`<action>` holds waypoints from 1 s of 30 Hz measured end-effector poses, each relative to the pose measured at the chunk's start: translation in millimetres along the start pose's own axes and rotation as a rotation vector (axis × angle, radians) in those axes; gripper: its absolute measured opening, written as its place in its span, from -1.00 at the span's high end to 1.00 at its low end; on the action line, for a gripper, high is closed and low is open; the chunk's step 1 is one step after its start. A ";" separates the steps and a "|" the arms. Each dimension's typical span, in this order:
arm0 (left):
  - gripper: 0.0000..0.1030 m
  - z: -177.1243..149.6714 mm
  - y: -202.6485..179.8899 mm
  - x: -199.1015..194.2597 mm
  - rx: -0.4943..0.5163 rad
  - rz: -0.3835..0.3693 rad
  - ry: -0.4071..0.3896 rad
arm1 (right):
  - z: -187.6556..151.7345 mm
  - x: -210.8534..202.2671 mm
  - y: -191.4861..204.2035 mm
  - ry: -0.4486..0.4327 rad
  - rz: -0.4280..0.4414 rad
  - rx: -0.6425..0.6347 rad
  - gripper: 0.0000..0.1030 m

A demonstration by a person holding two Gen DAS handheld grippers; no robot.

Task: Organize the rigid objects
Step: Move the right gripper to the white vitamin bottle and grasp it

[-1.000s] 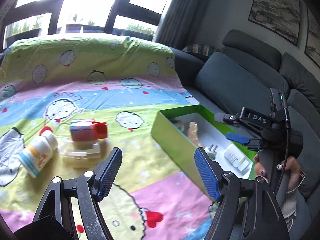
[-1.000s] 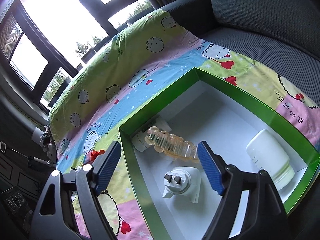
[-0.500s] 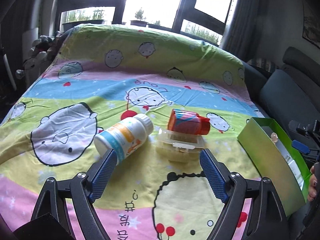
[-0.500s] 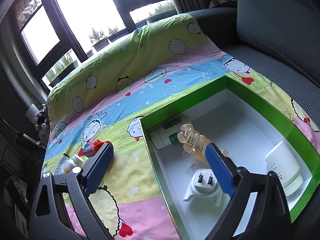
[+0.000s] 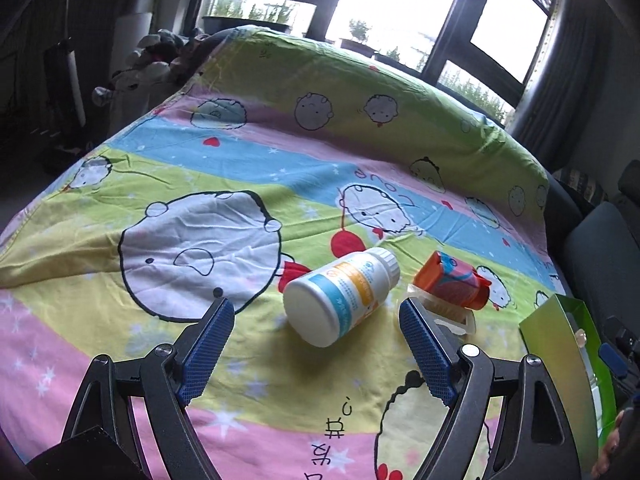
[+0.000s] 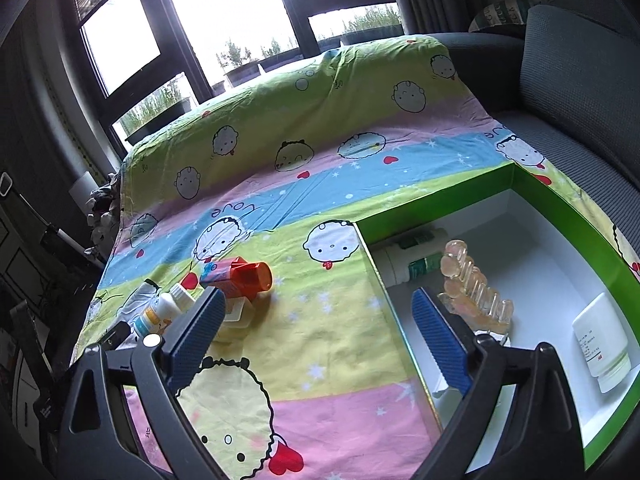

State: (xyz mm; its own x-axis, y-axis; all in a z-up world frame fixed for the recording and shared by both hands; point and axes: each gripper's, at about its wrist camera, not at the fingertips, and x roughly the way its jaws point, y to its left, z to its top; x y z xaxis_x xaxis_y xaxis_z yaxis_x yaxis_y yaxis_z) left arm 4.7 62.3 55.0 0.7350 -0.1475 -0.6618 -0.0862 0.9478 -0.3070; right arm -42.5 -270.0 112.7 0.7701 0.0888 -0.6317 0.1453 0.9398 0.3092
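Note:
A white pill bottle (image 5: 342, 294) with an orange and blue label lies on its side on the cartoon bedsheet (image 5: 200, 208). Beside it an orange-red box (image 5: 450, 280) rests on a clear plastic case (image 5: 452, 318). My left gripper (image 5: 316, 354) is open and empty, just short of the bottle. My right gripper (image 6: 316, 338) is open and empty over the left wall of the green box (image 6: 560, 200). The box holds a white tube (image 6: 416, 260), a clear ribbed piece (image 6: 476, 292) and a white bottle (image 6: 602, 354). The pill bottle (image 6: 164, 312) and orange-red box (image 6: 240, 276) also show in the right wrist view.
A grey sofa (image 6: 580, 80) runs along the right side past the green box. Windows (image 5: 400, 8) stand behind the bed. Stuffed toys (image 5: 152, 64) sit at the far left corner. The green box's outer wall (image 5: 560, 360) shows at the left view's right edge.
My left gripper has swung left from the green box to face the pill bottle and has come close to it. My right gripper has pulled back and turned left from the box's inside.

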 end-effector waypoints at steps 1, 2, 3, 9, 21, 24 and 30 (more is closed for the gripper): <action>-0.65 0.7 4.9 2.2 -0.025 0.018 0.010 | -1.2 1.6 3.4 0.002 -0.001 -0.008 -0.83; -0.65 1.3 9.6 3.9 -0.048 0.030 0.019 | -2.1 3.3 5.8 0.005 -0.002 -0.016 -0.83; -0.65 1.8 13.8 5.3 -0.069 0.037 0.028 | -3.0 4.9 8.6 0.011 -0.003 -0.025 -0.83; -0.65 3.7 31.3 10.9 -0.147 0.081 0.076 | -8.8 12.0 21.2 0.034 -0.002 -0.064 -0.83; -0.65 8.2 42.0 14.6 -0.191 0.054 0.150 | -14.6 18.7 33.2 0.060 -0.001 -0.103 -0.83; -0.65 10.6 39.2 13.7 -0.149 0.053 0.151 | -14.8 18.9 33.7 0.061 -0.001 -0.105 -0.83; -0.65 12.2 39.0 14.6 -0.128 0.046 0.170 | -17.3 21.1 38.8 0.066 -0.011 -0.115 -0.83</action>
State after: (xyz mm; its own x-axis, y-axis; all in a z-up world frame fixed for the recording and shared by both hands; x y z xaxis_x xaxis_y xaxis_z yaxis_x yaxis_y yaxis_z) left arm 20.3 100.6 41.7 0.6050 -0.1609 -0.7798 -0.2096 0.9127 -0.3509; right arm -31.4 -226.0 99.1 0.7256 0.0964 -0.6814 0.0786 0.9721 0.2212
